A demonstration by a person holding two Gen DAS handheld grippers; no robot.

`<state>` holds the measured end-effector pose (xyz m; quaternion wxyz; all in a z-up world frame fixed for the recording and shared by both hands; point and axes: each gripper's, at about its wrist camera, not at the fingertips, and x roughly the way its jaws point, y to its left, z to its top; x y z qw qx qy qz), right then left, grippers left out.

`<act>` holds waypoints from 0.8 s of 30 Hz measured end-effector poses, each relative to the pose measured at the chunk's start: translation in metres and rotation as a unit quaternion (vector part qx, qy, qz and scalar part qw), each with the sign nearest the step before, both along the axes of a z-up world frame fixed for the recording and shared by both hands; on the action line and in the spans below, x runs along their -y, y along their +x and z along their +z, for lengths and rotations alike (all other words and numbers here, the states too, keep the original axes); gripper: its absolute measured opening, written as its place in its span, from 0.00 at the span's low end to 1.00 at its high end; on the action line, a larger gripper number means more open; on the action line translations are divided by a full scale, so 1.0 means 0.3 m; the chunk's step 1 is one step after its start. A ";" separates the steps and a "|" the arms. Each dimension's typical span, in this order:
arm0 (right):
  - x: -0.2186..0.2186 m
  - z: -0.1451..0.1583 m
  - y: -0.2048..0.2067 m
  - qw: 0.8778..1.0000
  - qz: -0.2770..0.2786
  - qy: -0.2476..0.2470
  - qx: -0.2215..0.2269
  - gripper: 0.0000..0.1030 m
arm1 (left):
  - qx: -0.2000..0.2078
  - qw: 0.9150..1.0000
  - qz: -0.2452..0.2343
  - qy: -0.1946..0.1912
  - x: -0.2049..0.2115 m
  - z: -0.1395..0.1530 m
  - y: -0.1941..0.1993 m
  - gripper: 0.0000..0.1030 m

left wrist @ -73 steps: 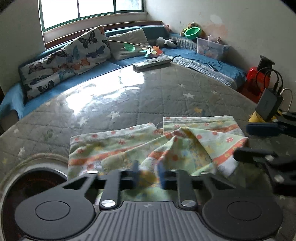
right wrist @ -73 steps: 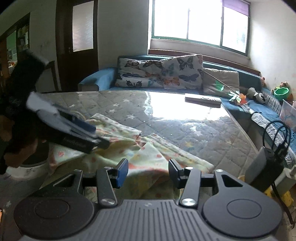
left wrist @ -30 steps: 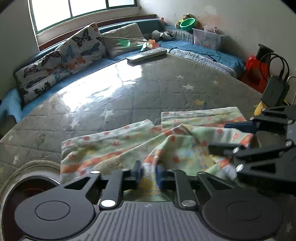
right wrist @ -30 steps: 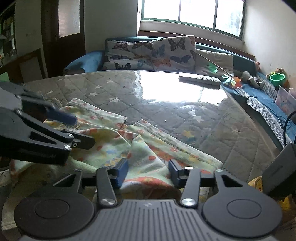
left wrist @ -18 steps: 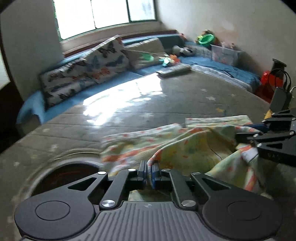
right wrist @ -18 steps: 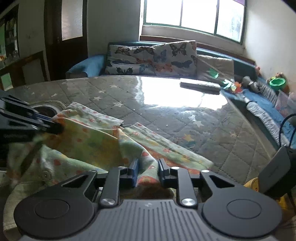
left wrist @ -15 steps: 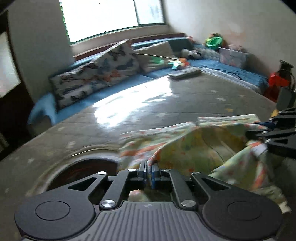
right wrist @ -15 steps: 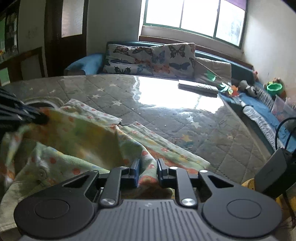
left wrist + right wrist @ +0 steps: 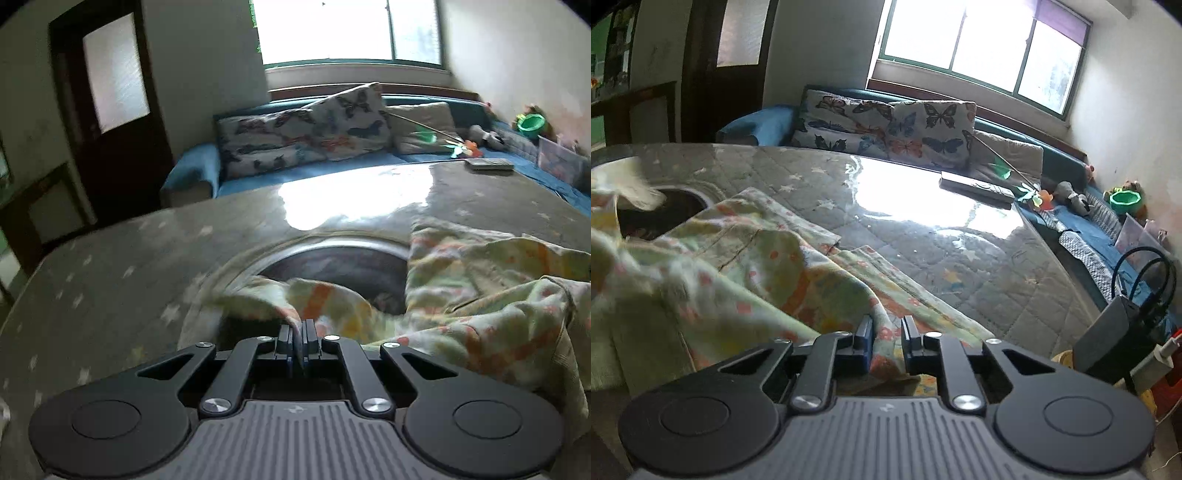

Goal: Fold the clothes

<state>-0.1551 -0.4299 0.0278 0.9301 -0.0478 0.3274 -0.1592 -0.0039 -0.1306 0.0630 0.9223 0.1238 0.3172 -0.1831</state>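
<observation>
A light green garment (image 9: 480, 295) with orange and red print lies crumpled on the quilted grey table cover (image 9: 110, 280). My left gripper (image 9: 297, 343) is shut on a fold of the garment and holds it over a round dark opening (image 9: 332, 266) in the table. My right gripper (image 9: 886, 343) is shut on another fold of the same garment (image 9: 738, 266), with a narrow gap between the fingers filled by cloth. Cloth stretches from it to the left, blurred.
A blue sofa with butterfly cushions (image 9: 886, 125) runs along the table's far side. A remote (image 9: 975, 186) lies at the far table edge. A dark charger box with cables (image 9: 1119, 332) stands at the right edge. Toys and a green bowl (image 9: 1123, 199) sit at far right.
The left gripper has swung left with its fold, now over the round opening. The right gripper has closed on the cloth and lifted it; the garment is spread between them.
</observation>
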 end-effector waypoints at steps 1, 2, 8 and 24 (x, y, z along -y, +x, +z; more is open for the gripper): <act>-0.006 0.000 -0.006 1.000 0.000 -0.003 0.000 0.14 | -0.005 1.000 0.003 -0.002 -0.011 -0.009 -0.004 0.06; -0.011 0.001 -0.011 1.000 0.000 -0.004 -0.001 0.14 | -0.009 1.000 0.006 -0.004 -0.022 -0.018 -0.008 0.06; -0.037 0.007 -0.037 1.000 0.001 0.001 -0.004 0.16 | -0.034 0.999 0.024 -0.014 -0.082 -0.064 -0.029 0.06; -0.115 0.091 -0.023 0.998 0.058 0.009 0.013 0.29 | -0.048 0.998 0.048 -0.008 -0.184 -0.092 -0.085 0.06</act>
